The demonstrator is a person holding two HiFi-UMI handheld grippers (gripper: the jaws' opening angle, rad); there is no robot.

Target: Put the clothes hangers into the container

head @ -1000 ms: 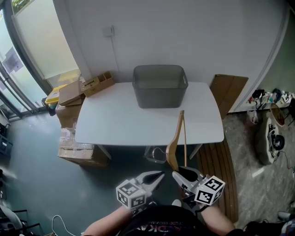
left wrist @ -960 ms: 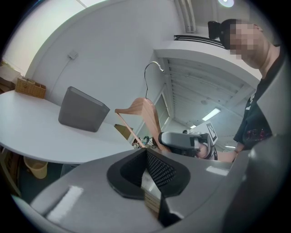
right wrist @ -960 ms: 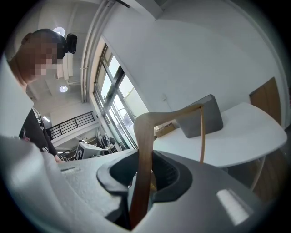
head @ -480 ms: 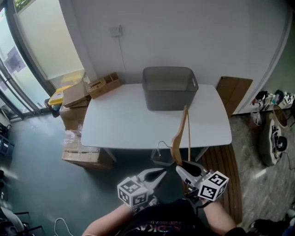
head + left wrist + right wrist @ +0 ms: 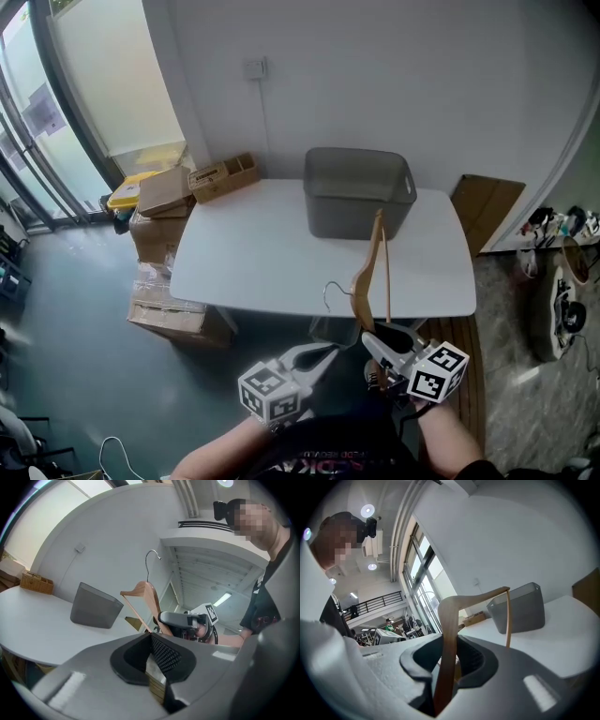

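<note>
A wooden clothes hanger (image 5: 368,277) with a metal hook (image 5: 331,290) stands upright in my right gripper (image 5: 382,339), which is shut on its lower arm. In the right gripper view the hanger (image 5: 449,630) runs up between the jaws of this gripper (image 5: 449,641). The grey container (image 5: 359,192) sits at the back of the white table (image 5: 253,253), beyond the hanger's top. My left gripper (image 5: 323,353) hovers beside the right one, below the table's front edge, its tips together with nothing held. The left gripper view shows the hanger (image 5: 145,592) and container (image 5: 93,605).
A wooden organiser (image 5: 223,175) sits on the table's back left corner. Cardboard boxes (image 5: 159,202) are stacked on the floor at the left. A brown board (image 5: 487,211) leans against the wall at the right, and shoes (image 5: 562,300) lie on the floor there.
Both grippers and the hanger have moved toward the table. The hanger's top now reaches over the table's front edge, closer to the container. The grip is unchanged.
</note>
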